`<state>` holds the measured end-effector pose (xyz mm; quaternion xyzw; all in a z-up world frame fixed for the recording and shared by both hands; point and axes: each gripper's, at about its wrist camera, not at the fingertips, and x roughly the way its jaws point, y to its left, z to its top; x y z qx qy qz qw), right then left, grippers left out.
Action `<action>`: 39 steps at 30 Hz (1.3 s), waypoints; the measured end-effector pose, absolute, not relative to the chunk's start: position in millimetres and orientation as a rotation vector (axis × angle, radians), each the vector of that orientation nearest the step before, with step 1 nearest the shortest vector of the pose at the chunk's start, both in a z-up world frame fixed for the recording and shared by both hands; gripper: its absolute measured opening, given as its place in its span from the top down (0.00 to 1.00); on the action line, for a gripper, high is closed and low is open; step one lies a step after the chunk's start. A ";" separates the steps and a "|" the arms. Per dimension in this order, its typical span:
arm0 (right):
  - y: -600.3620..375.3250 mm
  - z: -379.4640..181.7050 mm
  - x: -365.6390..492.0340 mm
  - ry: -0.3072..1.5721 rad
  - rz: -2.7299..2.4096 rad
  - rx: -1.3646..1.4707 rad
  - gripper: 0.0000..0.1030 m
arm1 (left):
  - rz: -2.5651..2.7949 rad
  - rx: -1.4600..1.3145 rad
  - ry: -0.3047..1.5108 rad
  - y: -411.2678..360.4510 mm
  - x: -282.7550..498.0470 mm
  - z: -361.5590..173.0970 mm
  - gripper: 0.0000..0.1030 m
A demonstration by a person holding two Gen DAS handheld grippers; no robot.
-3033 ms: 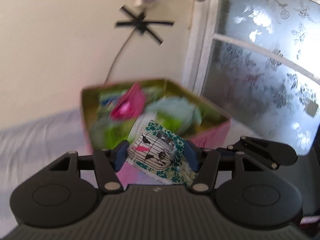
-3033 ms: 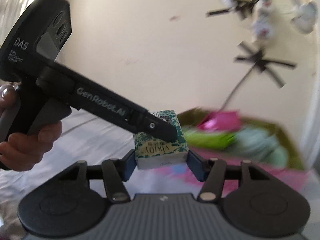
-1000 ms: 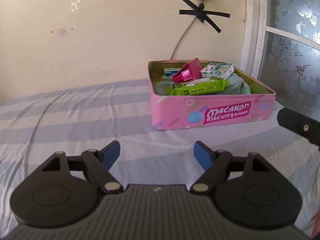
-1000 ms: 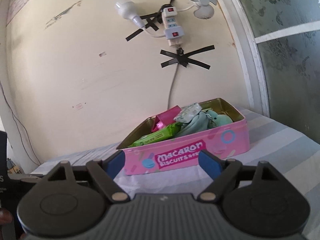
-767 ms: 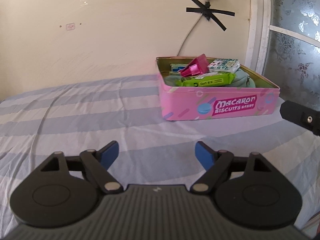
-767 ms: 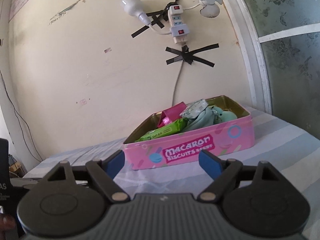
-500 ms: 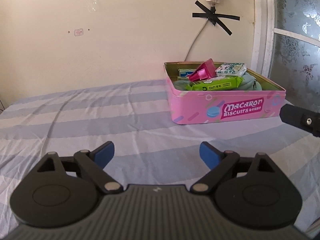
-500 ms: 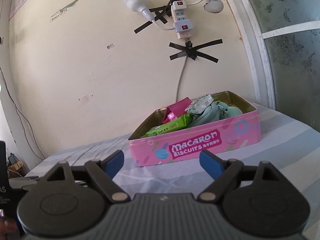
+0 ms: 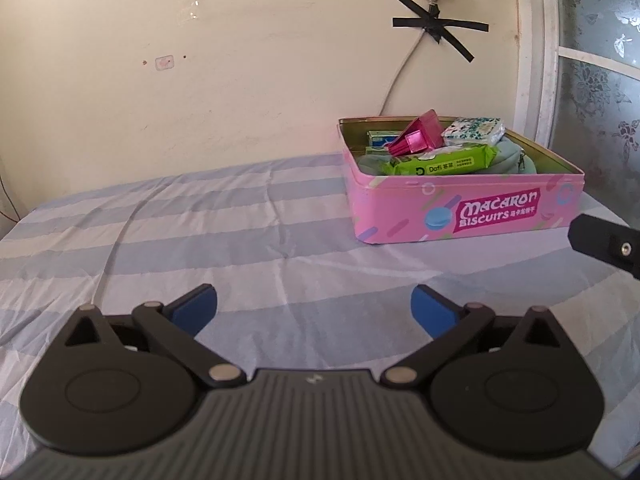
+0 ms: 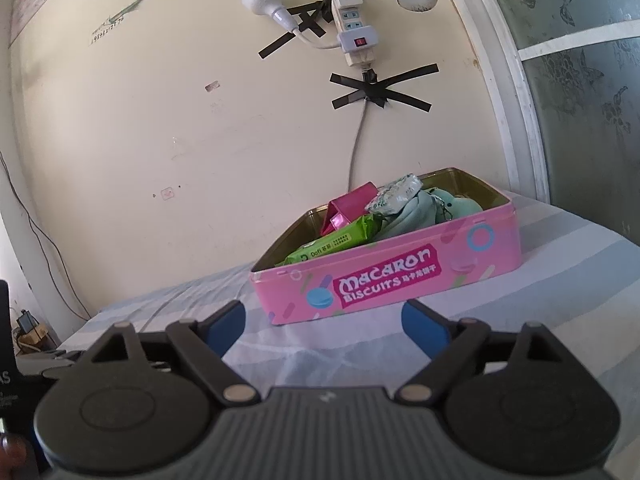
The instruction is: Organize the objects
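A pink "Macaron Biscuits" tin (image 9: 472,214) stands on the striped bed sheet near the wall; it also shows in the right wrist view (image 10: 400,276). Inside lie a green wipes pack (image 9: 444,163), a magenta box (image 9: 420,136), a patterned tissue pack (image 9: 474,130) and a teal pouch (image 10: 432,210). My left gripper (image 9: 314,310) is open and empty, low over the sheet, well short of the tin. My right gripper (image 10: 324,326) is open and empty, just in front of the tin.
The striped sheet (image 9: 200,232) stretches left of the tin. A cable (image 9: 396,80) runs down the wall behind it, from a taped power strip (image 10: 354,36). A frosted glass window (image 9: 600,80) stands at the right. The other gripper's body (image 9: 608,246) shows at the right edge.
Three seconds ago both grippers gripped the patterned tissue pack over the tin. It now lies in the tin. Both grippers are open and have drawn back from the tin.
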<state>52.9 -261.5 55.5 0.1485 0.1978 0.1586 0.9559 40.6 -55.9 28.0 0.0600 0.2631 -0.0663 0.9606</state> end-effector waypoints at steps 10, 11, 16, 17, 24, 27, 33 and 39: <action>-263.3 55.5 52.1 0.403 0.322 0.304 0.14 | -0.103 0.127 0.516 -54.0 39.0 29.6 0.00; -263.5 55.5 52.3 0.403 0.322 0.304 0.14 | -0.103 0.126 0.518 -53.9 39.0 29.5 0.00; -264.9 53.3 51.5 0.405 0.315 0.308 0.14 | -0.100 0.124 0.522 -53.9 40.1 28.7 0.00; -264.8 52.9 51.3 0.405 0.314 0.309 0.14 | -0.100 0.124 0.522 -54.0 40.2 28.6 0.00; -263.8 51.8 50.1 0.409 0.313 0.307 0.14 | -0.097 0.124 0.523 -55.2 40.1 28.3 0.00; -263.5 51.7 50.2 0.410 0.311 0.309 0.14 | -0.099 0.126 0.523 -56.6 40.0 26.6 0.00; -264.0 51.6 50.4 0.412 0.312 0.310 0.14 | -0.102 0.130 0.519 -57.0 39.8 26.1 0.00; -264.3 50.2 50.3 0.415 0.309 0.313 0.13 | -0.114 0.146 0.489 -58.1 36.5 28.1 0.00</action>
